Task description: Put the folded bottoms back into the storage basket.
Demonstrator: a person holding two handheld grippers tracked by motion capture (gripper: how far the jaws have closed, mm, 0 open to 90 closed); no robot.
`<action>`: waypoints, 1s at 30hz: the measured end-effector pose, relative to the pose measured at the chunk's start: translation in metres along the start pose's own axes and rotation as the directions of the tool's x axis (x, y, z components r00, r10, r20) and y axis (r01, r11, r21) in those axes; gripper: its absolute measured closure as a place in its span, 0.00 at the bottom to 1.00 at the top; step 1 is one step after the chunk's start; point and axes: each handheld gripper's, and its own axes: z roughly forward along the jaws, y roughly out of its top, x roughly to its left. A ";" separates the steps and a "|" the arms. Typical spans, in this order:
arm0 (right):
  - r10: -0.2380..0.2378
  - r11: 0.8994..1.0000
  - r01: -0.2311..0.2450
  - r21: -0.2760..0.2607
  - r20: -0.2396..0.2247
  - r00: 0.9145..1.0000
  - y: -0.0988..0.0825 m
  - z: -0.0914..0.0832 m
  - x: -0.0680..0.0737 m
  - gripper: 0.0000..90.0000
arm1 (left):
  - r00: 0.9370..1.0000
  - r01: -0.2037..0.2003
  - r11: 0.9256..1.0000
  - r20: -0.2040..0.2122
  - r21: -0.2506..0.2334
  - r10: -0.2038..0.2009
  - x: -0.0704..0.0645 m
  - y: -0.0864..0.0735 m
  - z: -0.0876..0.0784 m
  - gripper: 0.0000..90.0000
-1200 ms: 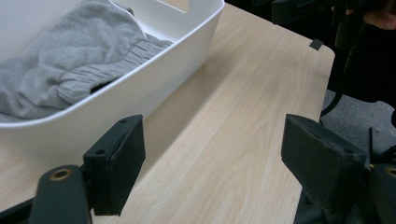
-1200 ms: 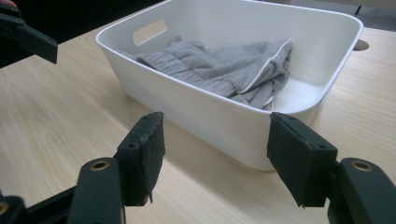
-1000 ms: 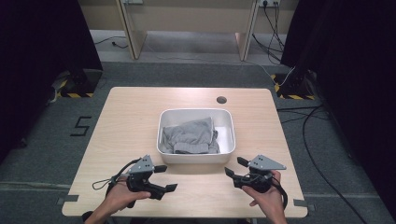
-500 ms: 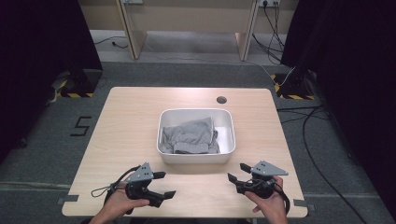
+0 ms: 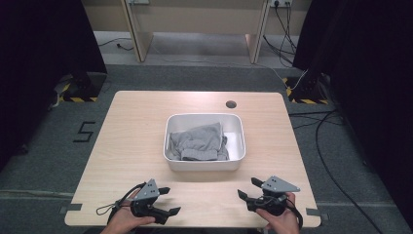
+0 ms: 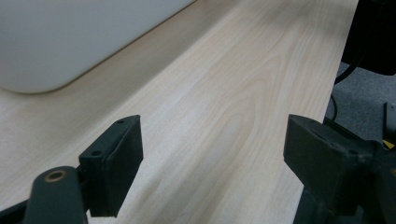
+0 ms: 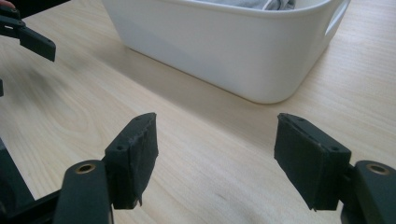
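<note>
Fingers open on two grippers, left gripper [image 5: 168, 201], right gripper [image 5: 247, 188], one tub [image 5: 203, 165], one cloth [image 5: 198, 143]

My grippers' black jaws flank a white tub [image 5: 204, 165] of grey cloth [image 5: 197, 142] at twelve o'clock, on my pale woodgrain table [image 5: 131, 141].

White tub [image 5: 204, 165] on wooden table [image 5: 131, 141]

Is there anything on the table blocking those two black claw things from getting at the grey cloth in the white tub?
Nothing loose lies between them. Only the white tub's near wall stands before the grey cloth; the left gripper and right gripper would likely have to go over it.
</note>
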 end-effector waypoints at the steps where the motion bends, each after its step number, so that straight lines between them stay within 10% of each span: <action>1: 0.001 1.000 -0.001 0.001 0.000 1.000 -0.001 0.000 0.000 0.34 | 1.000 0.002 1.000 -0.001 -0.004 -0.002 0.001 -0.001 0.000 0.22; 30: -0.025 0.992 0.019 0.124 0.043 0.999 -0.043 0.010 0.009 0.27 | 0.996 -0.013 0.999 -0.087 0.042 0.017 -0.008 -0.032 -0.001 0.21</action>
